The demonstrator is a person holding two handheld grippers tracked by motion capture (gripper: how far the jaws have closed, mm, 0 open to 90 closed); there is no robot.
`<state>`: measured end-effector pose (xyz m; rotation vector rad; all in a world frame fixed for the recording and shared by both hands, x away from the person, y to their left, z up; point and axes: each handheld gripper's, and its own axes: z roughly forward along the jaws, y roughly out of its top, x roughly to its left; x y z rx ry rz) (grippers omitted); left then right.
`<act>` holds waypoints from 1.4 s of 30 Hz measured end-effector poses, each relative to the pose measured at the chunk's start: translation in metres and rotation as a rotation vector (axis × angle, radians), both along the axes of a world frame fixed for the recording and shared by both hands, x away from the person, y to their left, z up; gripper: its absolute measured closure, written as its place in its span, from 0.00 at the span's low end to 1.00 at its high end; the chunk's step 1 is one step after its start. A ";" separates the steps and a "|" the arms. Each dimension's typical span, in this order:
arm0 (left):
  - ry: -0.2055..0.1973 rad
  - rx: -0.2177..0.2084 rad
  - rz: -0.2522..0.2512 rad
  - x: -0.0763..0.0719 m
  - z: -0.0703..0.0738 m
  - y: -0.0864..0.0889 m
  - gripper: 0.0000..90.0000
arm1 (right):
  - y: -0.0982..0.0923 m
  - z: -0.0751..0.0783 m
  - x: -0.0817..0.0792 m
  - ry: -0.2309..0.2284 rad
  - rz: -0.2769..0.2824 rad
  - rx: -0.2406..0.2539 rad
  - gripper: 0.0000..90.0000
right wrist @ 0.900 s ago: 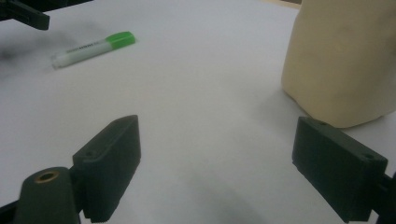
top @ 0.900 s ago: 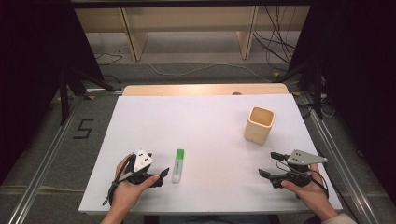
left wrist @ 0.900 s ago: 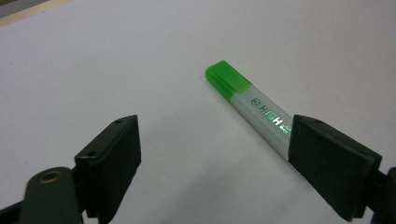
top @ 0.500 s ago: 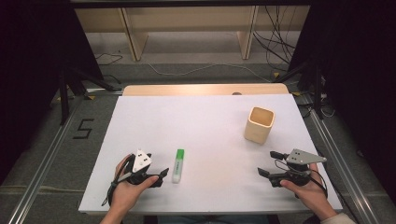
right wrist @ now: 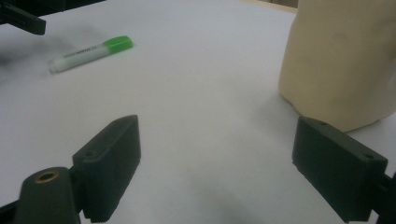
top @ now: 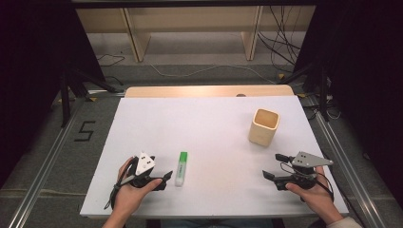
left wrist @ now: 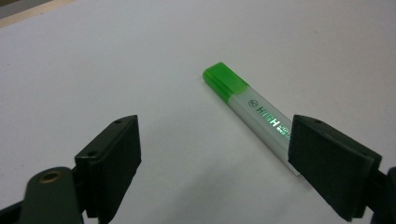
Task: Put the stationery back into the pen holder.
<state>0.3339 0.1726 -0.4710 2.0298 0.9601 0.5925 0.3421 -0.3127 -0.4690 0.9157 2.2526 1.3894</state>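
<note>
Lying flat beside the released left tongs (top: 167, 176): light, stiff, slick highlighter (left wrist: 254, 112), best pinched mid-barrel; right tongs (top: 269, 175) also released.

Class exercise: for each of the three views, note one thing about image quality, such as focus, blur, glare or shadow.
High view: evenly lit white table, dark surroundings. Left gripper view: green highlighter sharp, its print glinting; near jaws soft. Right gripper view: beige cup blurred up close, and a soft shadow falls beside it.
</note>
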 end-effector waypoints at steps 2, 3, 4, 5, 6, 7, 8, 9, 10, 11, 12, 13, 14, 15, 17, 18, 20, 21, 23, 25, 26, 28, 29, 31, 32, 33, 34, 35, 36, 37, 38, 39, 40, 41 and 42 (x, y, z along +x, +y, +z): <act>-0.001 -0.001 0.001 0.000 0.000 0.000 0.19 | 0.000 0.000 0.000 0.002 0.001 -0.004 0.18; -0.002 -0.002 0.002 0.000 0.000 0.000 0.19 | 0.000 0.000 0.000 0.001 0.001 -0.005 0.18; -0.003 -0.003 0.001 0.000 0.000 0.000 0.19 | 0.000 0.000 0.000 0.003 0.000 -0.004 0.18; -0.003 -0.005 0.002 0.000 0.000 0.000 0.19 | 0.000 0.000 0.000 0.003 0.000 -0.004 0.18; -0.003 -0.007 0.002 0.000 0.000 -0.001 0.19 | 0.000 -0.001 0.000 0.000 0.004 -0.005 0.18; -0.003 -0.003 -0.001 0.000 0.000 -0.002 0.19 | 0.000 -0.001 0.000 0.000 0.006 -0.006 0.18; -0.003 -0.005 -0.002 0.000 0.000 -0.003 0.20 | 0.000 -0.001 0.000 0.001 0.006 -0.006 0.18; -0.003 -0.005 -0.002 0.000 0.000 -0.003 0.20 | 0.000 -0.001 0.000 0.001 0.006 -0.006 0.18; -0.002 -0.001 -0.002 0.000 0.000 -0.003 0.20 | 0.000 -0.001 0.001 -0.002 0.010 -0.005 0.18; -0.001 -0.001 0.000 -0.001 0.000 -0.004 0.21 | 0.000 -0.001 0.001 -0.002 0.010 -0.005 0.18; -0.001 -0.004 0.005 -0.001 0.000 -0.004 0.22 | 0.001 -0.001 0.001 -0.001 0.015 -0.003 0.18; -0.002 -0.006 0.013 -0.002 0.001 -0.005 0.23 | 0.001 -0.001 0.001 0.001 0.019 -0.004 0.18; -0.002 -0.006 0.013 -0.002 0.001 -0.005 0.24 | 0.001 -0.001 0.001 0.003 0.019 -0.003 0.18; -0.008 -0.005 0.020 -0.002 0.001 -0.005 0.27 | 0.001 -0.001 0.000 0.004 0.018 -0.007 0.18; -0.014 -0.018 0.033 -0.002 0.002 -0.006 0.30 | 0.001 -0.001 0.000 0.005 0.019 -0.006 0.18; -0.014 -0.021 0.037 -0.002 0.002 -0.006 0.31 | 0.002 -0.001 0.000 0.000 0.023 -0.004 0.18; -0.015 -0.026 0.046 -0.001 0.002 -0.007 0.34 | 0.002 0.000 -0.001 0.000 0.024 -0.009 0.18; -0.011 -0.033 0.045 -0.001 0.002 -0.007 0.34 | 0.002 0.000 -0.001 0.003 0.024 -0.010 0.18; -0.003 -0.038 0.046 -0.001 0.002 -0.009 0.34 | 0.003 -0.001 0.000 0.002 0.022 -0.005 0.18; 0.014 -0.035 0.056 0.000 0.003 -0.011 0.33 | 0.003 -0.001 0.000 0.004 0.019 -0.009 0.18; 0.020 -0.039 0.056 0.001 0.004 -0.012 0.32 | 0.003 -0.001 0.000 0.005 0.020 -0.006 0.18; 0.031 -0.031 0.054 0.001 0.007 -0.016 0.30 | 0.003 -0.001 0.000 0.005 0.020 -0.011 0.18; 0.036 -0.032 0.056 0.002 0.008 -0.018 0.29 | 0.003 -0.001 -0.001 0.007 0.019 -0.011 0.18; 0.044 -0.031 0.056 0.002 0.010 -0.022 0.27 | 0.003 -0.001 -0.001 0.002 0.021 -0.012 0.18; 0.045 -0.030 0.057 0.002 0.011 -0.024 0.27 | 0.003 -0.001 -0.001 0.002 0.022 -0.012 0.18; 0.049 -0.030 0.058 0.003 0.011 -0.025 0.26 | 0.004 -0.001 -0.001 -0.001 0.023 -0.012 0.18; 0.057 -0.027 0.066 0.004 0.013 -0.028 0.26 | 0.004 -0.001 -0.001 -0.001 0.022 -0.012 0.18; 0.057 -0.027 0.066 0.004 0.013 -0.028 0.25 | 0.004 -0.001 -0.001 -0.001 0.023 -0.009 0.18; 0.067 -0.021 0.069 0.004 0.013 -0.029 0.25 | 0.004 -0.001 -0.001 -0.001 0.023 -0.010 0.18; 0.078 -0.020 0.072 0.005 0.013 -0.030 0.25 | 0.004 -0.001 -0.001 0.000 0.023 -0.009 0.18; 0.089 -0.018 0.075 0.006 0.013 -0.032 0.26 | 0.004 -0.001 -0.001 0.001 0.023 -0.009 0.18; 0.099 -0.017 0.080 0.007 0.013 -0.033 0.26 | 0.004 -0.001 -0.001 0.002 0.021 -0.012 0.18; 0.110 -0.014 0.083 0.008 0.013 -0.035 0.26 | 0.004 -0.001 -0.001 0.003 0.020 -0.012 0.18; 0.125 -0.012 0.091 0.009 0.013 -0.036 0.26 | 0.004 -0.001 -0.001 0.002 0.022 -0.012 0.18; 0.139 -0.006 0.090 0.010 0.013 -0.037 0.26 | 0.004 -0.001 -0.001 0.002 0.022 -0.012 0.18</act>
